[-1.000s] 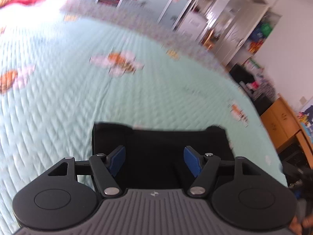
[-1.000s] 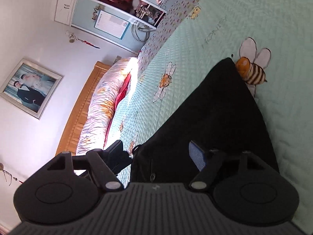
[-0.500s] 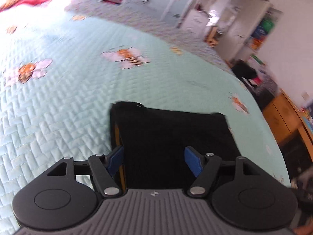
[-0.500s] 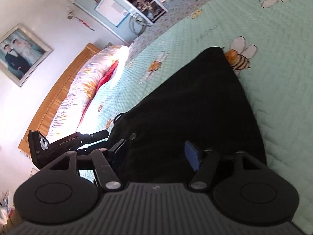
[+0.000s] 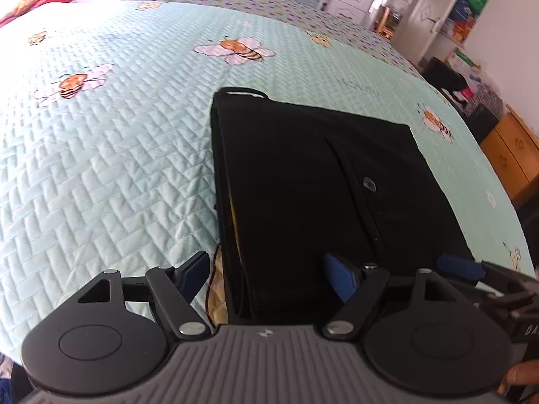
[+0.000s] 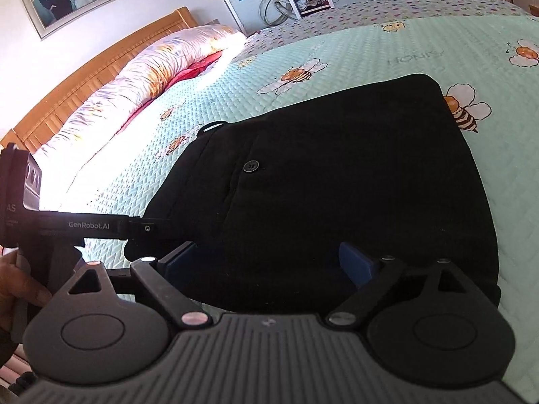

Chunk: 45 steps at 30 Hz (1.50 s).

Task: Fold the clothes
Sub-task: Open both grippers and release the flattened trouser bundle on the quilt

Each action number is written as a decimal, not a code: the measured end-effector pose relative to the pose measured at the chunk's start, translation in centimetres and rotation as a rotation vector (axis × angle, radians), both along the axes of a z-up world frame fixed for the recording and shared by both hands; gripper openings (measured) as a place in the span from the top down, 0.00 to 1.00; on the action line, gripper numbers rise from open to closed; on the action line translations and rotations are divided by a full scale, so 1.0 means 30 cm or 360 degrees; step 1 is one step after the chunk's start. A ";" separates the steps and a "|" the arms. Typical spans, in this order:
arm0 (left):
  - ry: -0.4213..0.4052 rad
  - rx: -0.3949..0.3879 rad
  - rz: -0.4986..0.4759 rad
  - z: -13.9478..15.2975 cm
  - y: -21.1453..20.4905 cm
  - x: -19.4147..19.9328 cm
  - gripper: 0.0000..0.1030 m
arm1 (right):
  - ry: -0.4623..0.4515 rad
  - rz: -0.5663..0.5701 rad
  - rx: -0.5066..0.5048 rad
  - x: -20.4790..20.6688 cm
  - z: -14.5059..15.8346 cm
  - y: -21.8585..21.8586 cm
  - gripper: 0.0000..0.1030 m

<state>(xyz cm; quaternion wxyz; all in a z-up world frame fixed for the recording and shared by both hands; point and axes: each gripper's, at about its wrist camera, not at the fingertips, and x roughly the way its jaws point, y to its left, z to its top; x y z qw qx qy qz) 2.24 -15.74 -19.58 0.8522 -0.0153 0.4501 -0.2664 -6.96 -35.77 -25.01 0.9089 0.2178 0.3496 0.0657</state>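
Black folded trousers (image 5: pixel 303 175) lie flat on the mint bee-print quilt (image 5: pixel 101 168); the left gripper (image 5: pixel 266 277) and right gripper (image 6: pixel 269 262) both gape wide, holding nothing.

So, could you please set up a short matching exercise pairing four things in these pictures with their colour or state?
Column one:
1. trousers
2. bedspread
3. left gripper
4. headboard

Column two:
a. wooden, orange-brown
b. mint green with bee prints
c. black, folded, lying flat
d. open, fingers either side of the fabric edge

Pairs: 1-c, 2-b, 3-d, 4-a. The right gripper is open as well, over the near end of the trousers.
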 end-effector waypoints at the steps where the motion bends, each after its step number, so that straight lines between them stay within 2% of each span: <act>1: -0.0015 0.0007 0.0030 0.010 0.007 -0.006 0.25 | 0.0018 -0.0001 0.0007 0.006 0.004 0.002 0.11; 3: -0.0053 0.0047 0.0107 0.038 0.019 -0.023 0.25 | 0.0054 -0.0003 0.0020 0.018 0.011 0.006 0.11; 6: -0.0094 0.0006 0.0203 0.096 0.048 -0.036 0.26 | 0.0107 -0.0006 0.0039 0.036 0.022 0.013 0.10; 9: -0.0109 -0.0015 0.0153 0.155 0.027 -0.047 0.25 | 0.0161 -0.0009 0.0059 0.054 0.033 0.019 0.00; 13: -0.0022 -0.0045 0.0085 0.207 -0.032 -0.051 0.25 | 0.0232 -0.0013 0.0085 0.078 0.048 0.027 0.00; 18: 0.0137 0.0061 0.0030 0.210 -0.112 -0.049 0.24 | 0.0261 0.0024 0.0047 0.099 0.050 0.044 0.00; 22: 0.0139 0.0130 0.0023 0.219 -0.130 -0.054 0.23 | 0.0297 -0.0098 0.0210 0.095 0.087 0.010 0.00; 23: 0.0143 0.0141 0.0029 0.223 -0.128 -0.054 0.20 | 0.0296 -0.0111 0.0237 0.094 0.104 0.005 0.01; 25: 0.0180 0.0200 0.0057 0.229 -0.128 -0.039 0.15 | 0.0301 -0.0130 0.0173 0.092 0.147 0.011 0.01; 28: 0.0165 0.0365 0.0088 0.240 -0.146 -0.025 0.14 | 0.0256 -0.0150 0.0024 0.079 0.240 0.032 0.01; 30: 0.0161 0.0405 0.0081 0.248 -0.154 -0.021 0.14 | 0.0254 -0.0190 -0.0056 0.076 0.295 0.040 0.01; 32: 0.0234 0.0388 0.0076 0.248 -0.159 -0.009 0.14 | 0.0343 -0.0179 -0.0171 0.094 0.323 0.057 0.01; 35: 0.0476 0.0402 0.0079 0.215 -0.173 0.023 0.14 | 0.0527 -0.0121 -0.0346 0.137 0.337 0.089 0.01; 37: 0.0617 0.0409 0.0096 0.194 -0.179 0.041 0.15 | 0.0603 -0.0093 -0.0382 0.147 0.326 0.094 0.01; 38: 0.0634 0.0410 0.0103 0.195 -0.181 0.044 0.14 | 0.0621 -0.0083 -0.0390 0.155 0.322 0.091 0.01; 45: 0.0613 0.0483 0.0044 0.226 -0.213 0.008 0.14 | 0.0665 -0.0090 -0.0426 0.153 0.367 0.073 0.01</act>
